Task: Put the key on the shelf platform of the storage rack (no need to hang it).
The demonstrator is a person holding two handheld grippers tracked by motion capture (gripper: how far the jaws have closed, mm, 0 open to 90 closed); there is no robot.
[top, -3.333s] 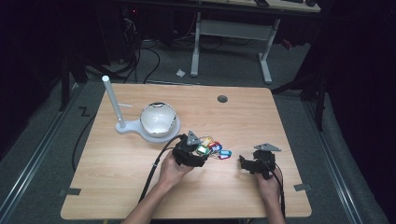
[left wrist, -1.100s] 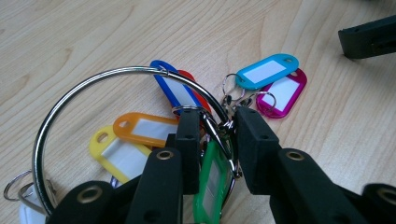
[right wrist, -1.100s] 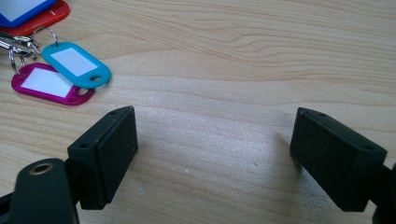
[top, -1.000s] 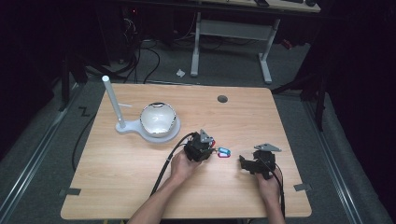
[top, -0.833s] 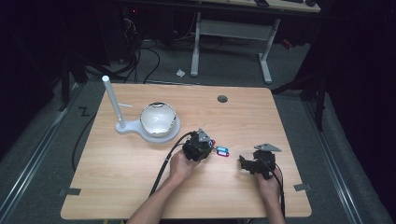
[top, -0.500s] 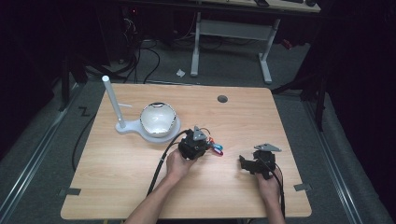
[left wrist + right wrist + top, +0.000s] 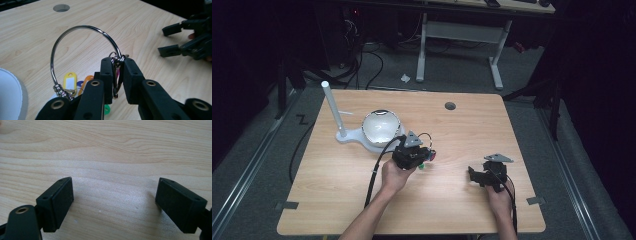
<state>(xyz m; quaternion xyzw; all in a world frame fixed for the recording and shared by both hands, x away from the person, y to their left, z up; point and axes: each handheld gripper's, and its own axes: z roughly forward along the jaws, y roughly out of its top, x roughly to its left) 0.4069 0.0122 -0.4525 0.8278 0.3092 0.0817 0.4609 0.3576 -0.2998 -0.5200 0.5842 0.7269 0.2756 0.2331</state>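
I'm seeing the key ring (image 7: pixel 82 47) standing upright off the surface (image 7: pixel 140 22), its loop arching up and away from me, coloured tags (image 7: pixel 71 81) dangling low. The left tongs (image 7: pixel 117 75) are pinching its wire. The high view (image 7: pixel 428 156) is blurring it. The right tongs (image 7: pixel 113 202) are gaping wide, holding nothing, well apart.

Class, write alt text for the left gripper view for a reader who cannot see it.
The left gripper is shut on a large metal key ring strung with coloured key tags, above a wooden table. The right gripper waits open at the right.
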